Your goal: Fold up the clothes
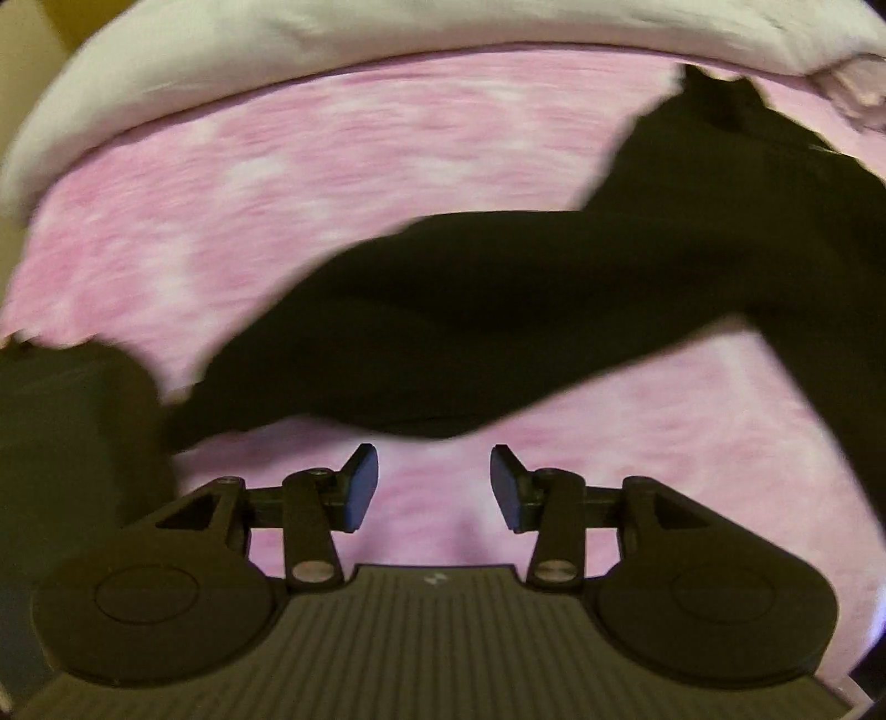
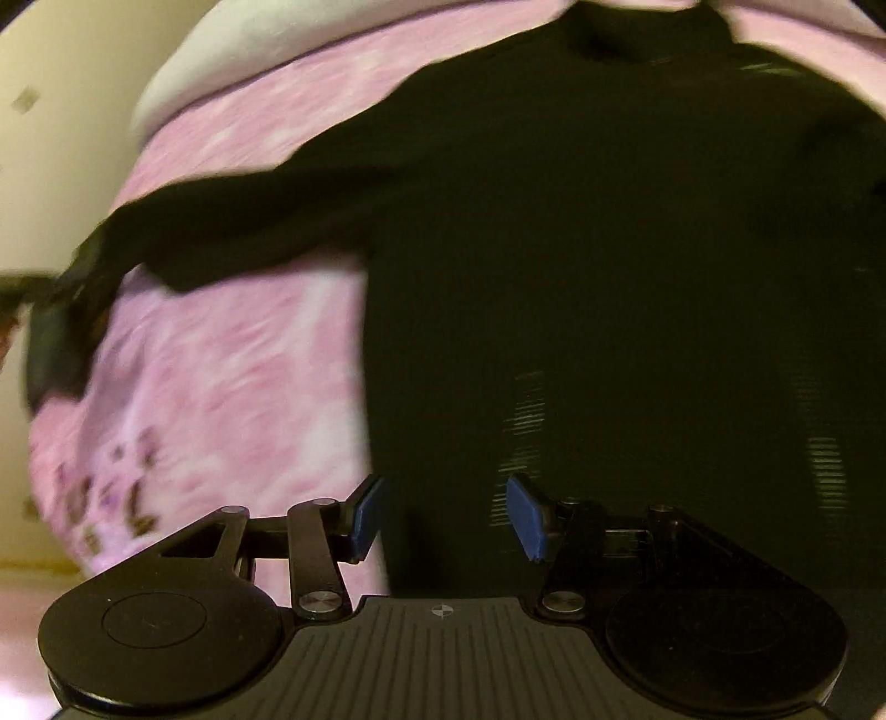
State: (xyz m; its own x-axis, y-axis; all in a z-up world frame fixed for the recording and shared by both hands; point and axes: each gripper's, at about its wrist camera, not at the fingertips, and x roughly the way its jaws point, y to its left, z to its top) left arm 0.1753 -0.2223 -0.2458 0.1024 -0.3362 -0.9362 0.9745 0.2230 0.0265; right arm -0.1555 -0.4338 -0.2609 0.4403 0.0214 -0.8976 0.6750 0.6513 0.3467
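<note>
Black long-sleeved top (image 2: 609, 266) lies spread flat on the pink patterned bedspread (image 1: 277, 183), collar at the far end, hem near. Torso's long axis runs near-to-far. One sleeve (image 1: 443, 321) is stretched out sideways to the left, roughly square to the torso, cuff end at the far left of it. No fold visible in the body or that sleeve; the right side is out of frame, can't tell how it lies.

Right gripper (image 2: 446, 515): jaws parted wide, nothing between them, blue pads bare. It sits at the hem, straddling the torso's left edge, pointing up the long axis toward the collar.

Left gripper (image 1: 434, 487): also wide apart, holding nothing. It sits over bare bedspread just near of the sleeve, mid-length, with the sleeve running crosswise straight ahead of the pads.

Key relation: the sleeve lies directly ahead of the left gripper with its axis left-right, so the left one is nearer to it; the right one is nearer to the hem and body.

Both views motion-blurred. White pillow or duvet (image 1: 387, 27) along the far edge. Dark blurred object (image 1: 72, 432) at left, can't identify.
</note>
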